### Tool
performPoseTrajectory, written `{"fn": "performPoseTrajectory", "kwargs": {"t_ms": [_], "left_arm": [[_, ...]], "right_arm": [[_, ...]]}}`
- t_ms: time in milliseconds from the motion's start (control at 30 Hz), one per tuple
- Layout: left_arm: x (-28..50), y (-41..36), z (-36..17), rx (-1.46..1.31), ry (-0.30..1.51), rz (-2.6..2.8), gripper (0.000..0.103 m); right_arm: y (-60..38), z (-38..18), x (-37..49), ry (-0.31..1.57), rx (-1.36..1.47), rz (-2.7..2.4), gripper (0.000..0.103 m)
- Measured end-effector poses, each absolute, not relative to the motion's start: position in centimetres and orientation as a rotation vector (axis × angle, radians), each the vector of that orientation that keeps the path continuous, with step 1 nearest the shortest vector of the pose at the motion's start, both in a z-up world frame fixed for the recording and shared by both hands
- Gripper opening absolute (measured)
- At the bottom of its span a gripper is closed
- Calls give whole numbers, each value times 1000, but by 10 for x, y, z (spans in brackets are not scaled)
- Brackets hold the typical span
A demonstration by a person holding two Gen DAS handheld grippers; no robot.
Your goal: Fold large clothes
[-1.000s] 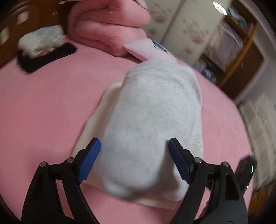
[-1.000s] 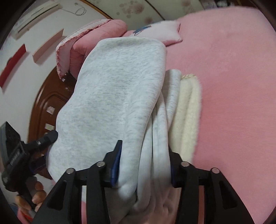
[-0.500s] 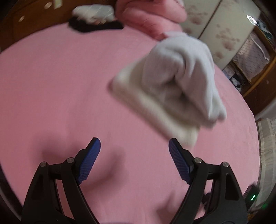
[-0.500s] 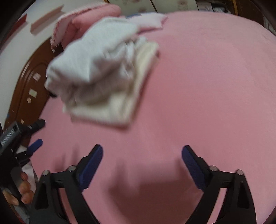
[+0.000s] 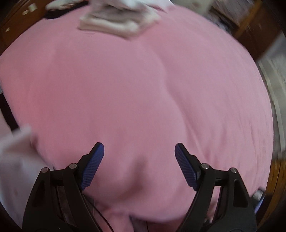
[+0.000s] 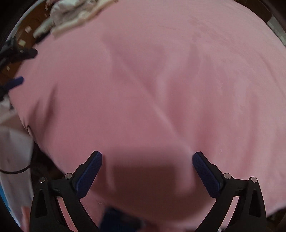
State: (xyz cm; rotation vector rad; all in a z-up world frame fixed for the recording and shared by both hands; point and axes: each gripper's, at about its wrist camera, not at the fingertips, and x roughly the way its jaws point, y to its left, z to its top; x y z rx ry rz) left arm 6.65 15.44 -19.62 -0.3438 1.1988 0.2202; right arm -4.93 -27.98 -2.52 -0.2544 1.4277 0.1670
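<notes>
Seeming close to finished, judging from how things are lying: sitting folded at the far end of the bed (image 5: 143, 89), the pile of clothes (image 5: 114, 23) (grey piece on top of a cream one, as far as the blur allows) and nothing being held. Hovering over the bare pink cover, well apart from the pile, the left gripper (image 5: 139, 160) with jaws spread wide and empty. Hanging likewise above the cover, the right gripper (image 6: 147, 169), released, nothing between its blue pads (image 6: 89, 175). Showing in the right view at the upper left corner, the same pile (image 6: 71, 14), looking compact but a little lumpy at the edges. Perhaps remaining only a small tidying, or another garment; not possible to tell.
</notes>
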Motion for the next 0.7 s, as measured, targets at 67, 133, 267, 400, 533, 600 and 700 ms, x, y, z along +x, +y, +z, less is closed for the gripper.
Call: {"fn": "performPoseTrajectory", "kwargs": {"t_ms": [67,133,267,400,533,600,700], "left_arm": [[44,110,-197,-317,1264,166,79],[30,77,-194,-293,1324,122,79],[14,5,-152,-137,1368,-9,79],[6,-41,-100,-16,1326,-90,79],[15,-62,-59,63,1330,-71,79],[18,-64,-34,26,1285,-65,79],[18,-65,0,-35,1215,-53,80]], "right_arm": [[-321,-22,-70,1493,-287,13,102],[-360,-13,-83,1543,-191,-106,102],[-423,29,-111,1567,22,-245,102],[-445,85,-130,1510,2,-250,102],[-431,134,-115,1449,-4,-192,102],[-430,162,-107,1422,-30,-175,102],[-434,207,-105,1383,-2,-132,102]]}}
